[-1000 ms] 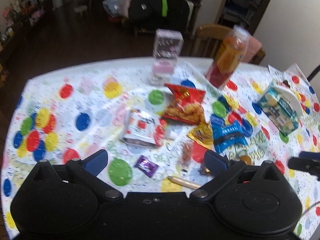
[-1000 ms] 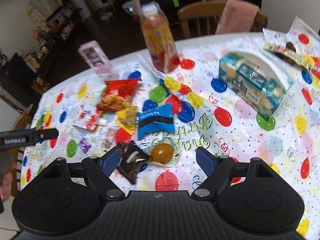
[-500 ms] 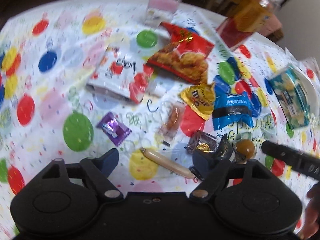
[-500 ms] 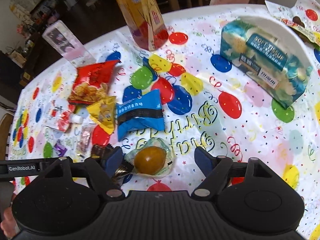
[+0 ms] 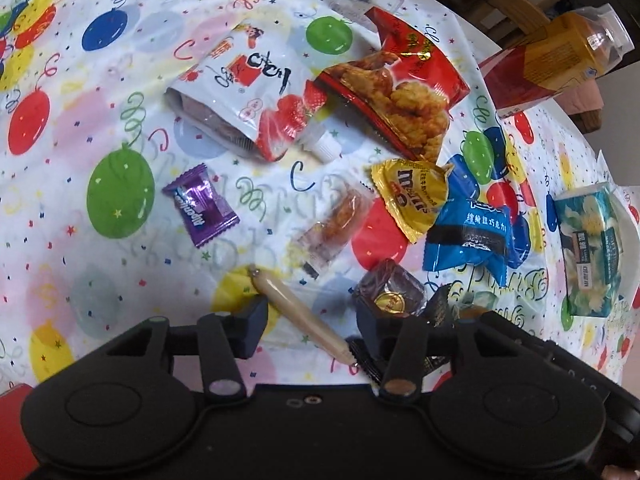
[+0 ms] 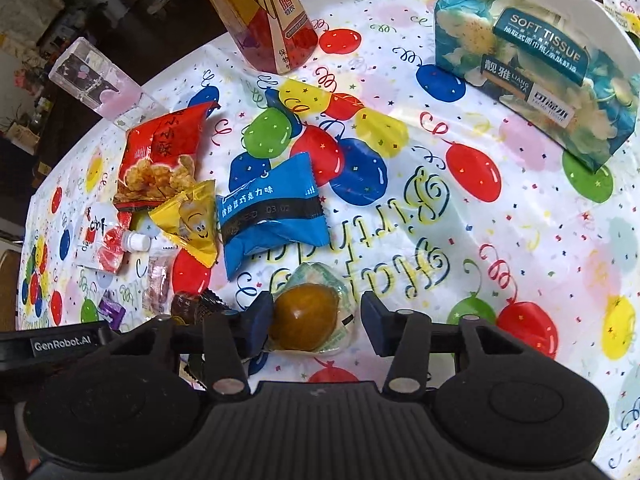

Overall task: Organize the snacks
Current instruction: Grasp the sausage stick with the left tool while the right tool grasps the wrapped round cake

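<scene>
We are lining up two pickups: our left gripper (image 5: 310,318), jaws apart, straddles the slim beige sausage stick (image 5: 302,320) near us; our right gripper (image 6: 316,318), also spread, brackets the clear-wrapped brown egg (image 6: 306,316), seemingly untouched. Next, close.

1. A home dining area: a table under a balloon-print birthday tablecloth (image 6: 472,216).
2. A wooden chair (image 5: 520,12) stands at the far edge.
3. Cluttered shelves (image 6: 36,92) line the dim room behind.
4. A tissue pack (image 6: 532,64) lies on the table.
</scene>
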Motion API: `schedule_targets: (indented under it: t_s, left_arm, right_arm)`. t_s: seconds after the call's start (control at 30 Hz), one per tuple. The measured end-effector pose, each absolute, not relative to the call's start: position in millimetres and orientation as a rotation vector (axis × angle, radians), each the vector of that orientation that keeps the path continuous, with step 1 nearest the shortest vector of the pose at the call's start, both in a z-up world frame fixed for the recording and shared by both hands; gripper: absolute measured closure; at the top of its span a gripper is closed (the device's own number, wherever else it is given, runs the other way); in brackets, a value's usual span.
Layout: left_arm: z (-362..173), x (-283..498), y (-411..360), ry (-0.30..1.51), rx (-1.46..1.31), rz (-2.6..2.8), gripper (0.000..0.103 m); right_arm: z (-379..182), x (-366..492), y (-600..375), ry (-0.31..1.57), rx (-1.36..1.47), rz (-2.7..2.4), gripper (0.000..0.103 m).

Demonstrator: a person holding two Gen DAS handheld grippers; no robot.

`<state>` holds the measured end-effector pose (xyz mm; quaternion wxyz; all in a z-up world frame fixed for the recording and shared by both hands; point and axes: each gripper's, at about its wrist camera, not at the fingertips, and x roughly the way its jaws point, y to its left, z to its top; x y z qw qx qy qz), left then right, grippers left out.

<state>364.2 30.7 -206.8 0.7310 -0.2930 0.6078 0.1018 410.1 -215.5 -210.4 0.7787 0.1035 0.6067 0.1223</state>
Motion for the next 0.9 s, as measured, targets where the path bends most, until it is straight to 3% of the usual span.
schedule_targets:
  t_s: [0.37,0.9]
  left_arm:
    - [-208.4,362.1,18.7,1.322,-0.633,0.198,0.087]
    - [-196.4,344.8,39.9,1.275,-0.629,0.184,0.098]
  right_arm:
    - [-213.0,399.9,-196.7,1.283,0.155,0.292,0.059]
    - [-193.9,389.0,-230.0,1.236,0.181,0.279,0.061]
